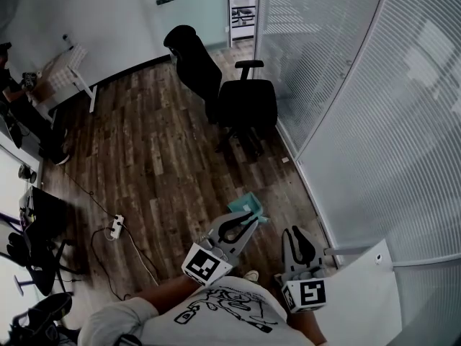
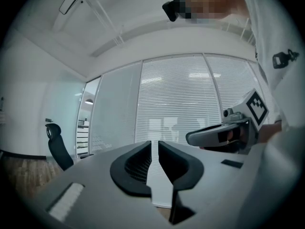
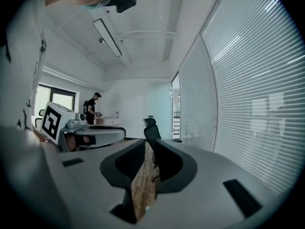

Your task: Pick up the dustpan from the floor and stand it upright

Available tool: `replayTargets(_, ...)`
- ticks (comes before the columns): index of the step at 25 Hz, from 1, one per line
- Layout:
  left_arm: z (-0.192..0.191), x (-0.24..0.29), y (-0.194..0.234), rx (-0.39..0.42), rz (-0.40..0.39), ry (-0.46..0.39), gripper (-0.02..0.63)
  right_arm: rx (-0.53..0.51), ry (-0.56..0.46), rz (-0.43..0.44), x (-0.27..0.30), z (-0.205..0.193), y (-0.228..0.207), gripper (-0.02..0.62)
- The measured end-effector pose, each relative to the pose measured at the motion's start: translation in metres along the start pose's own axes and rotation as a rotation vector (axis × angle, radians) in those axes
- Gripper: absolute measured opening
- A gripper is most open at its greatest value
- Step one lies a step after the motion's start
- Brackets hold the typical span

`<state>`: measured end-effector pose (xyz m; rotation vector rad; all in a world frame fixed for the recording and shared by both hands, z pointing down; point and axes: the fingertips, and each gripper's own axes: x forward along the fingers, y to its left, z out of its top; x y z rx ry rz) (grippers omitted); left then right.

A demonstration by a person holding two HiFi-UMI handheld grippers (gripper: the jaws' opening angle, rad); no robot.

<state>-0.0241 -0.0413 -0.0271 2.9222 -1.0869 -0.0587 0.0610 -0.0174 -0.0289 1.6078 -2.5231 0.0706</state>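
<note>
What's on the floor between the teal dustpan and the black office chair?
Nothing; the head view shows only bare wooden floor between dustpan and chair.

Floor (image 1: 158,164): dark wood planks, visible grain, faint sheen. Dustpan (image 1: 248,206): smooth teal plastic. Office chair (image 1: 245,103): black, matt upholstery. Partition (image 1: 360,107): glossy glass, fine slatted blinds.

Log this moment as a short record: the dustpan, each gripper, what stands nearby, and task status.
dustpan: teal, on the wood floor by the glass wall, partly hidden behind the left gripper; not gripped
left gripper: jaws narrowly apart, nothing between them
right gripper: jaws apart, nothing between them
nearby: black office chair; power strip on the floor
task status: pick-up not yet done
</note>
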Motion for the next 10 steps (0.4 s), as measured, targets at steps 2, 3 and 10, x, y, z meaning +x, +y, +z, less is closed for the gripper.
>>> replayTargets(2,-0.0005,-0.0003,0.0008,-0.003,-0.001,0.001,0.040,0.000,-0.002,-0.003,0.0002,-0.0003,-0.0009,0.059)
replayTargets(3,-0.0005,-0.0008,0.0013,-0.008,0.001,-0.002,0.040,0.004,-0.004,-0.004,0.0006,0.0003,-0.0005,0.059)
replayTargets(10,-0.0055,0.0056,0.0075,-0.004,-0.005,-0.005,0.040,0.017,0.010,-0.002,0.0087,-0.0040,-0.0032,0.058)
